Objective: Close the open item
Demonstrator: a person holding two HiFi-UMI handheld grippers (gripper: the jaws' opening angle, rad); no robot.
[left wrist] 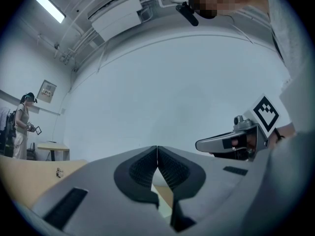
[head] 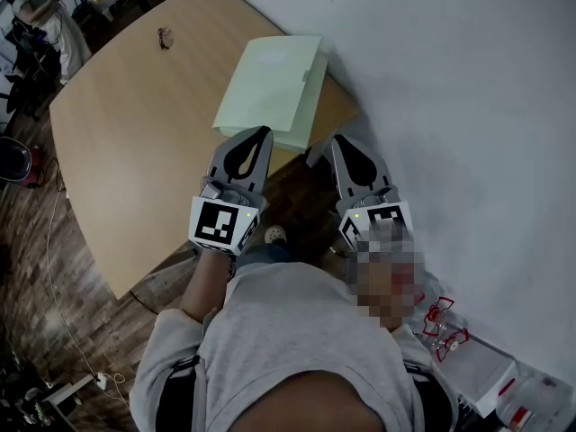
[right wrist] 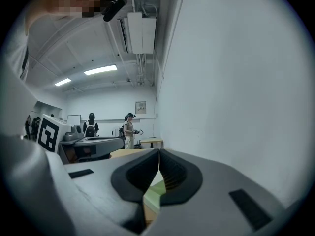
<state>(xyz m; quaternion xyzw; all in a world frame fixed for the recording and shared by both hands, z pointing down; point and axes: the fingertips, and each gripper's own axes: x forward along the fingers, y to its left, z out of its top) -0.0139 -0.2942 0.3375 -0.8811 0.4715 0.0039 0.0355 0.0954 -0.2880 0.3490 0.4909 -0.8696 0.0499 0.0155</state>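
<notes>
A pale green folder (head: 270, 84) lies flat on the wooden table (head: 135, 142), close to the white wall, with a small tab on its right edge. My left gripper (head: 264, 131) hovers at the folder's near edge, its jaws pressed together with nothing between them. My right gripper (head: 334, 139) is just to the right, off the table's corner, also shut and empty. In the left gripper view the jaws (left wrist: 157, 154) meet along one line. The right gripper view shows the same closed line (right wrist: 159, 156), with a strip of the green folder (right wrist: 156, 193) below it.
A small dark object (head: 164, 36) lies on the far part of the table. The white wall (head: 468, 106) runs along the right. A white cable (head: 63, 286) trails over the wood floor at left. Red-and-white items (head: 445, 322) sit at the lower right. People (right wrist: 129, 129) stand far off.
</notes>
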